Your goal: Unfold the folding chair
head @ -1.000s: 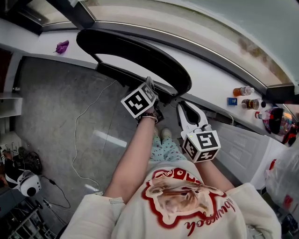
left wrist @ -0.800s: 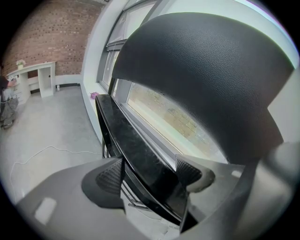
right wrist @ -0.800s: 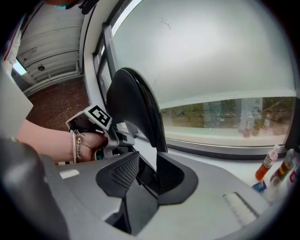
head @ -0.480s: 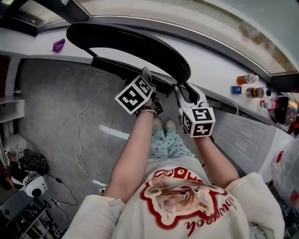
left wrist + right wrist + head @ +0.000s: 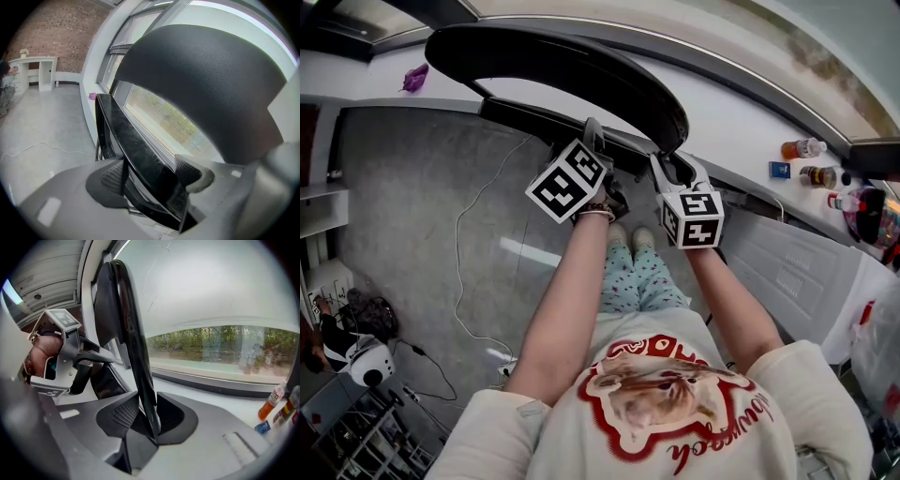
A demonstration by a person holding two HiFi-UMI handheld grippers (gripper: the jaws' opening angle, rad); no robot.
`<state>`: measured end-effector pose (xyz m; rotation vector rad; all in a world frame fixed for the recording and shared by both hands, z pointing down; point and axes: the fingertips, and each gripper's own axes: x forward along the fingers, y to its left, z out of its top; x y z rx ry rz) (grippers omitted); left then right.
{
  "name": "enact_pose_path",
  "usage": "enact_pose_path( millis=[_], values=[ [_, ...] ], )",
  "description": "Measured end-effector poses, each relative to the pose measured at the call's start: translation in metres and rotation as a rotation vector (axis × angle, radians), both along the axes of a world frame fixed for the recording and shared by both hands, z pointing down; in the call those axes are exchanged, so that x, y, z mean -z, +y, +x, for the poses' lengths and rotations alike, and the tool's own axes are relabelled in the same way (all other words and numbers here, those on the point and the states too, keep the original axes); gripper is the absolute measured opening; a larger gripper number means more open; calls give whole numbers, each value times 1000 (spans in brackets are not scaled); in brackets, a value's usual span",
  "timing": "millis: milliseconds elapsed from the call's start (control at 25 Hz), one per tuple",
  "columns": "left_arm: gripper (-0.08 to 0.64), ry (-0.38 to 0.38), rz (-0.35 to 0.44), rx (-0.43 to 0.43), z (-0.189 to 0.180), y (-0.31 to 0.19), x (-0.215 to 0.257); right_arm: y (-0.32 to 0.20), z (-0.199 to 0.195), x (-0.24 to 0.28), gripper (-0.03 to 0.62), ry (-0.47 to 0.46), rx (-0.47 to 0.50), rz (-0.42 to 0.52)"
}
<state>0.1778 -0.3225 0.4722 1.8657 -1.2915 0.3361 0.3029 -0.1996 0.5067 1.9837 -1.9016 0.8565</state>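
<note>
Grey floor [image 5: 403,216]; left gripper [image 5: 596,136], right gripper [image 5: 669,171] outstretched, tight on folding chair [image 5: 562,66]

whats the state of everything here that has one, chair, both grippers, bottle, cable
black folding chair: not yet opened out, gripped by both grippers
left gripper: shut on the chair's glossy black panel
right gripper: shut on the chair's thin black edge
orange drink bottle: capped, upright on the white sill
white cable: lying loose on the grey floor
</note>
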Motion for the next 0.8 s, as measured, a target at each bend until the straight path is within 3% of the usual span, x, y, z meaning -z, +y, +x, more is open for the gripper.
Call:
enact_pose_path(
  millis=[480,800],
  values=[
    [275,132,43,45,-12,10,-2,-1,-2,-5,130,69,20,14],
    [269,162,-9,74,-38,34,-11,4,-3,-8,124,81,26,14]
  ],
)
